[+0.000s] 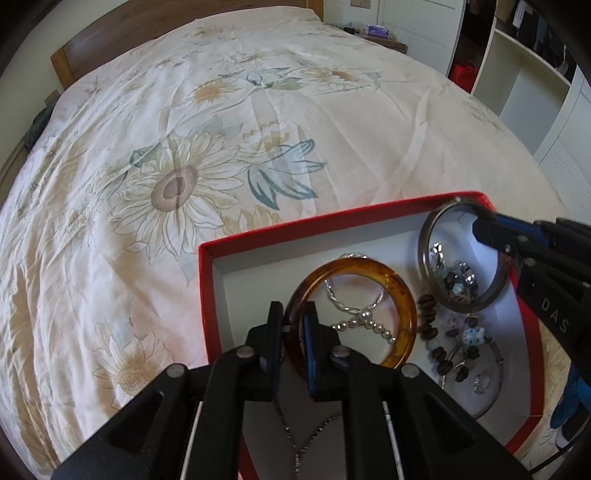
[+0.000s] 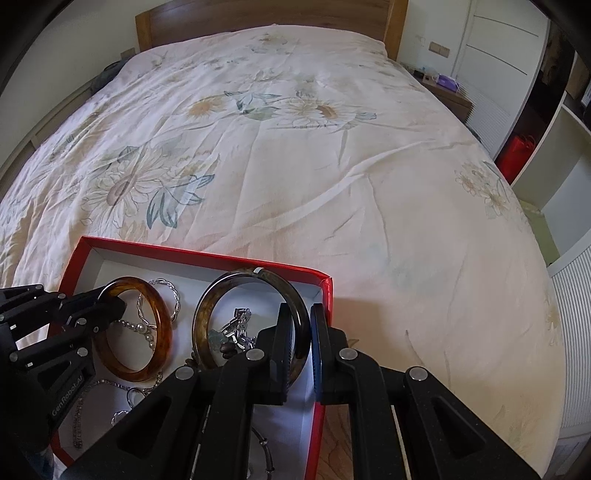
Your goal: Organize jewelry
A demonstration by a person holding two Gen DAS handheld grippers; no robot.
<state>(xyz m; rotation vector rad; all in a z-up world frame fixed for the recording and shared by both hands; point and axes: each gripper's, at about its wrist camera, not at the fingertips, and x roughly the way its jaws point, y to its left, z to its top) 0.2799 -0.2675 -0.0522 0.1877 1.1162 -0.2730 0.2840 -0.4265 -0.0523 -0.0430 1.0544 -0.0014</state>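
A red box (image 1: 332, 218) with a white inside sits at the near edge of the bed and holds jewelry. My left gripper (image 1: 293, 314) is shut on the rim of an amber bangle (image 1: 399, 291), held over the box; it shows in the right wrist view (image 2: 162, 321) too. My right gripper (image 2: 303, 328) is shut on a dark grey-brown bangle (image 2: 236, 280), held upright above the box's right side; it shows in the left wrist view (image 1: 424, 236). Under them lie a pearl chain (image 1: 364, 325), a silver twisted bracelet (image 1: 347, 304) and a brown bead bracelet (image 1: 430, 321).
The box (image 2: 192, 254) rests on a cream bedspread with sunflower print (image 1: 177, 184) that fills both views. A wooden headboard (image 2: 258, 14) is at the far end. White shelves (image 1: 524, 85) and a nightstand (image 2: 447, 92) stand to the right.
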